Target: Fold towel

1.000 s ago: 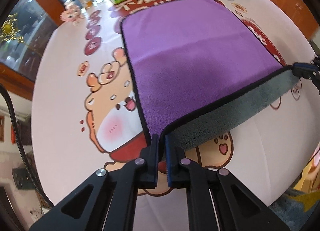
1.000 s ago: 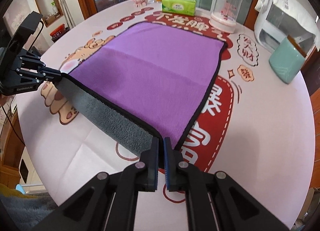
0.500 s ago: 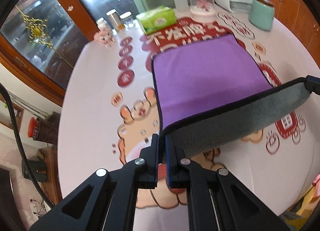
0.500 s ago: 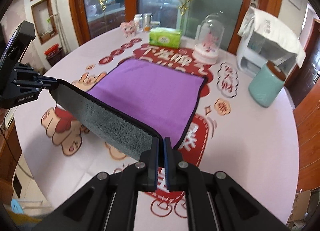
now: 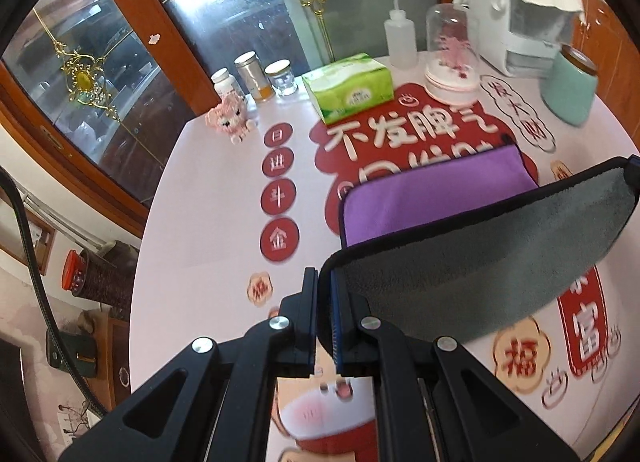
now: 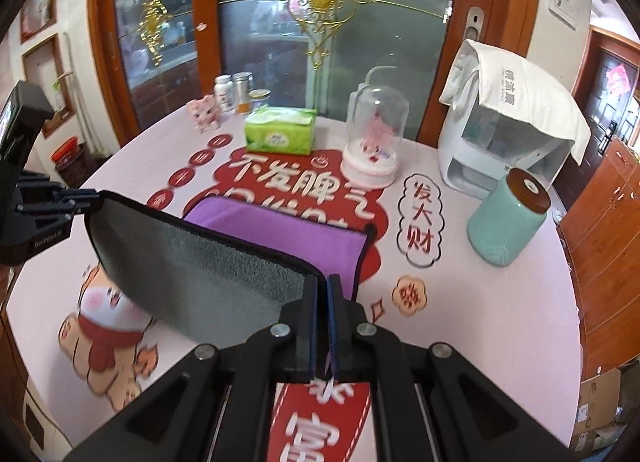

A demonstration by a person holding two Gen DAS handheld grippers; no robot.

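— On the tabletop point(image 6: 460, 302), where is the towel point(image 5: 472, 262) right now?

— Its far half lies flat, purple side up, on the red printed patch. Its near edge is lifted off the surface, so I see the grey underside hanging as a curved sheet between my two grippers.

— And the left gripper point(image 5: 325, 302)?

— Clamped on the towel's near left corner; the black piping runs straight into the closed fingers point(image 5: 308, 322). From the other camera I see it at the far left, pinching that same corner.

— The right gripper point(image 6: 323, 314)?

— Fingers together on the near right corner, with a sliver of purple fabric showing between them. In the left view only its tip shows, at the towel's right end.

— What else is on there?

— Beyond the towel, near the far rim: a green tissue box point(image 6: 280, 136), a glass dome point(image 6: 374, 138) with a pink figure inside, a squeeze bottle point(image 5: 400, 38), a pink knitted toy point(image 5: 230, 118) and three small jars point(image 5: 252, 80). To the right stand a teal canister point(image 6: 506, 222) with a brown lid and a white appliance point(image 6: 492, 154) draped with a cloth.
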